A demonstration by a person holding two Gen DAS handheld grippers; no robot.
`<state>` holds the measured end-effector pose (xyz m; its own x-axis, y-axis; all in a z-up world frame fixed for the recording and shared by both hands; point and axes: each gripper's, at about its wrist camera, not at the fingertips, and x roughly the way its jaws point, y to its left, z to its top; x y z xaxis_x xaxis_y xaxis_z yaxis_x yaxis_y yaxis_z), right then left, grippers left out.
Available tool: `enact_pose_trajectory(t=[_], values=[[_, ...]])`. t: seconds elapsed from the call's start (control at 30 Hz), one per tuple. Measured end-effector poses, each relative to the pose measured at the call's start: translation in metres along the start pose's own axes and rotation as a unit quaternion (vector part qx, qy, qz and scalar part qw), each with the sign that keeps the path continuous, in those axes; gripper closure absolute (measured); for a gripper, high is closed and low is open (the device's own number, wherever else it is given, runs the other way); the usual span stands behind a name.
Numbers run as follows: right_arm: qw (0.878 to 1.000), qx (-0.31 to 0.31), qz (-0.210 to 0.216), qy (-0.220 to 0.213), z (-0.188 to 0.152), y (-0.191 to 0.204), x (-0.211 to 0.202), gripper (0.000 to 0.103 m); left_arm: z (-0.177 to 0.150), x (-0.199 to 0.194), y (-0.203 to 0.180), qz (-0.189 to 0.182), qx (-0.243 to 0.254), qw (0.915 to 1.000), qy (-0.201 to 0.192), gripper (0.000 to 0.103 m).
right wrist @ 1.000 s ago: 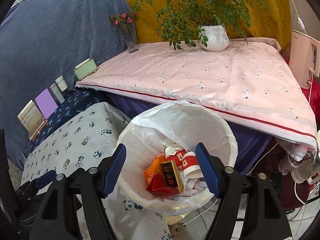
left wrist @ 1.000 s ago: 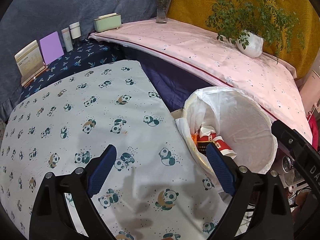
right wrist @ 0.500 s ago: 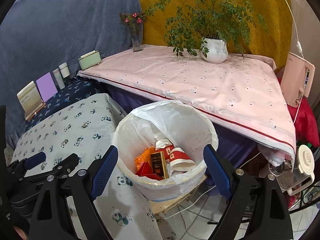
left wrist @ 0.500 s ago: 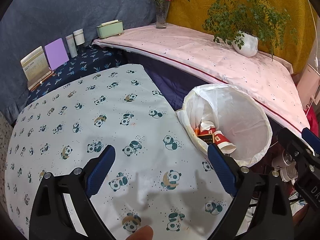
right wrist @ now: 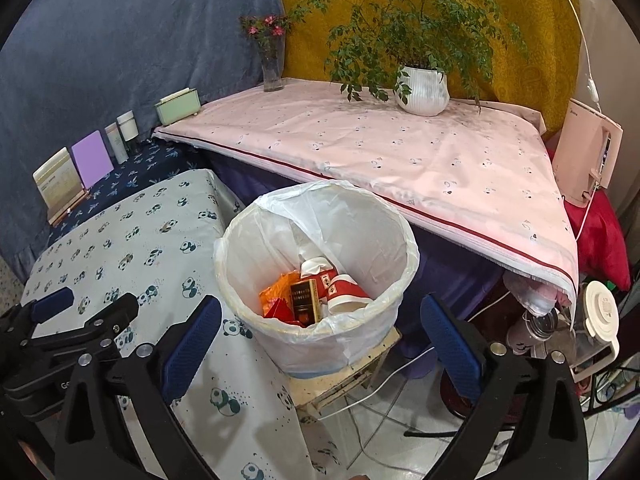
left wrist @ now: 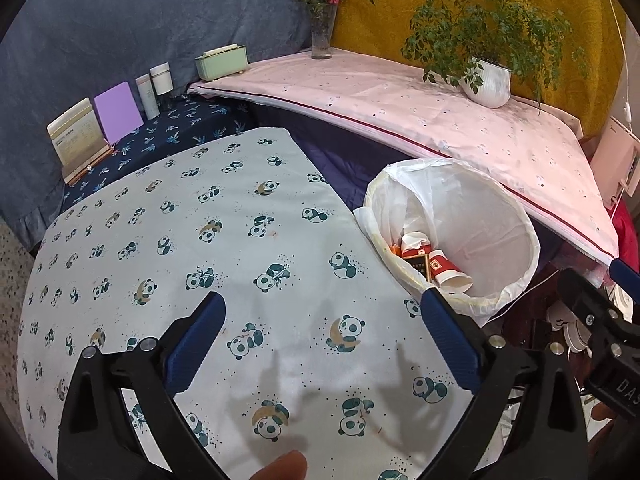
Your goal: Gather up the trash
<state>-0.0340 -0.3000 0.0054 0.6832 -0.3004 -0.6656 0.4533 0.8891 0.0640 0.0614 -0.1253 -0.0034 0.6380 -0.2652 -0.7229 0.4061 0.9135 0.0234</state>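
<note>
A round waste bin [right wrist: 368,236] lined with a white bag stands beside the panda-print table [left wrist: 240,240]. Inside lie a red-and-white paper cup [right wrist: 346,294], a dark carton [right wrist: 304,300] and orange wrappers [right wrist: 280,292]; the cup [left wrist: 446,270] shows in the left wrist view too. My right gripper [right wrist: 320,332] hovers in front of the bin, its jaws opening wide with nothing held between them. My left gripper [left wrist: 324,336] hangs over the panda cloth, jaws opening, empty. The bin [left wrist: 500,216] sits to its right.
A higher pink-covered table [right wrist: 400,152] carries a potted plant [right wrist: 424,92], a flower vase [right wrist: 272,68] and a green box [right wrist: 178,106]. Bottles [left wrist: 154,88] and cards [left wrist: 118,112] line the blue ledge. Cables [right wrist: 392,376], a pink appliance [right wrist: 588,160] and clutter lie right of the bin.
Both grippers have drawn back from the bin, which now looks smaller and farther. The right gripper's jaws have spread wider; the left's opened slightly.
</note>
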Motion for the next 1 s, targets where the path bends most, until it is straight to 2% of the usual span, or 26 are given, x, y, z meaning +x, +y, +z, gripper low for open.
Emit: enact_pose_trajectory(t=[1.0], values=[[0.999,-0.033,-0.015,0.005,-0.023,0.003,-0.002,0.007,-0.019,0.000,-0.006,0.000,0.000,0.9999,0.015,0.009]])
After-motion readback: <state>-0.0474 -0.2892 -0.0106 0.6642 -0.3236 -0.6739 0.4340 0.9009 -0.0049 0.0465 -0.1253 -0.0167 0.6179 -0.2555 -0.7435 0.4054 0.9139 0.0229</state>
